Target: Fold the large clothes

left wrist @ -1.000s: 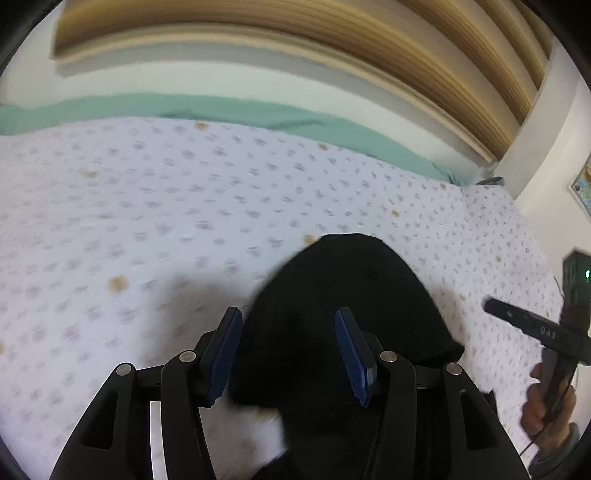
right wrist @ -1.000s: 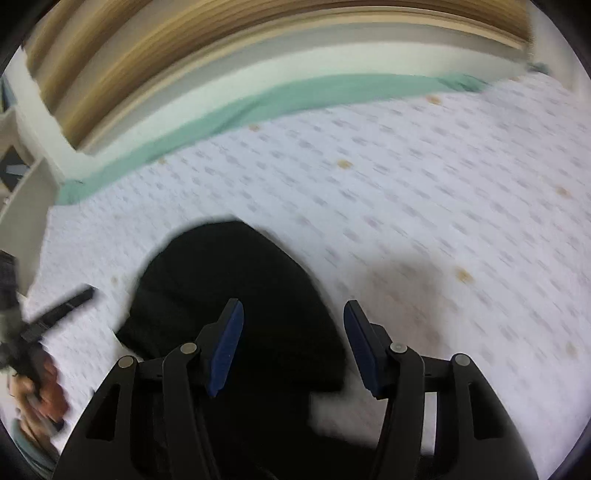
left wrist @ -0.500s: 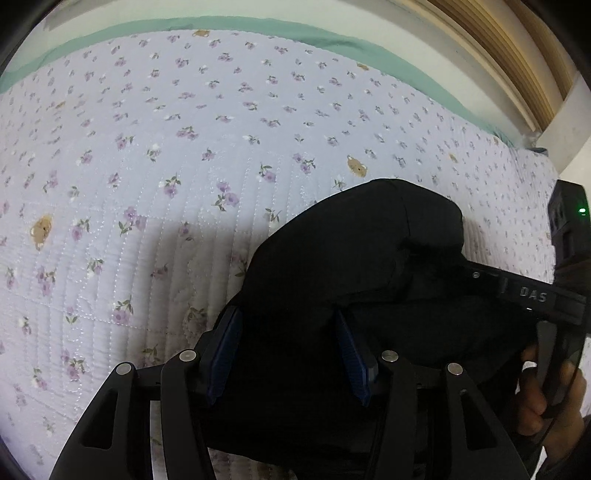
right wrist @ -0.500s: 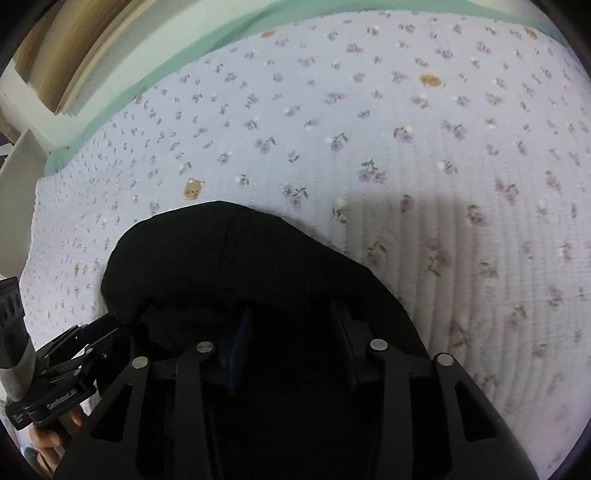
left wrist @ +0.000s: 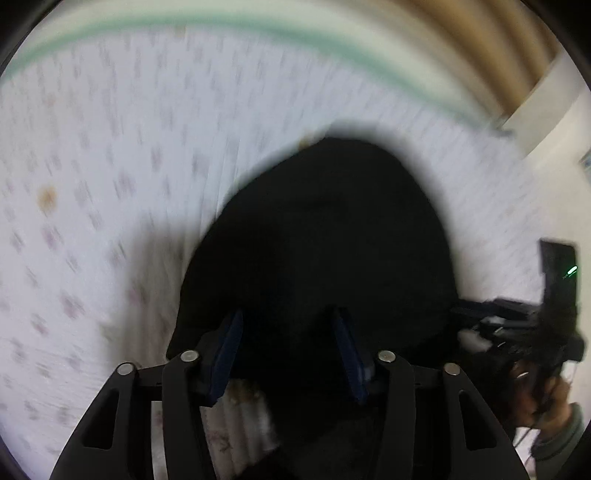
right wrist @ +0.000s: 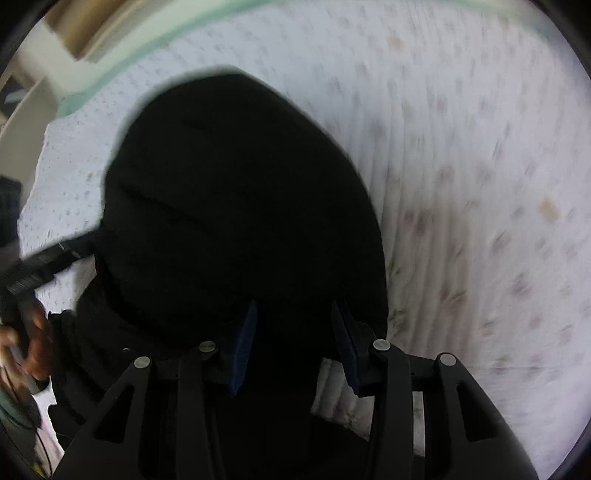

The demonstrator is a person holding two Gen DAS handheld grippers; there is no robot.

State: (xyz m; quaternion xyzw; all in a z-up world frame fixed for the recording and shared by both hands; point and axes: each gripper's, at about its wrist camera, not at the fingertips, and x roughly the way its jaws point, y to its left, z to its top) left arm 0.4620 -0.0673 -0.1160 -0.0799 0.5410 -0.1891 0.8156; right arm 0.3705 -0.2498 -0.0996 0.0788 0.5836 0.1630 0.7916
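Note:
A black garment [left wrist: 325, 236] lies bunched on the floral bedspread [left wrist: 110, 147]; it also fills the middle of the right wrist view [right wrist: 236, 199]. My left gripper [left wrist: 288, 350] is over its near edge with the blue pads apart and black cloth between them. My right gripper [right wrist: 295, 339] is over the garment's near right edge, its pads apart too, cloth between them. The frames are blurred, so I cannot tell whether either one grips the cloth. The right gripper shows at the right of the left wrist view [left wrist: 524, 325], the left gripper at the left of the right wrist view [right wrist: 40, 266].
The quilted bedspread [right wrist: 480, 147] has a green edge [left wrist: 258, 26] at the far side, with a wooden slatted headboard [left wrist: 498, 33] and a white wall behind it. A white shelf or ledge [right wrist: 26, 107] is at the far left.
Both grippers have pulled back and up from the garment, and their pads stand wider apart than half a second ago. The views are blurred with motion.

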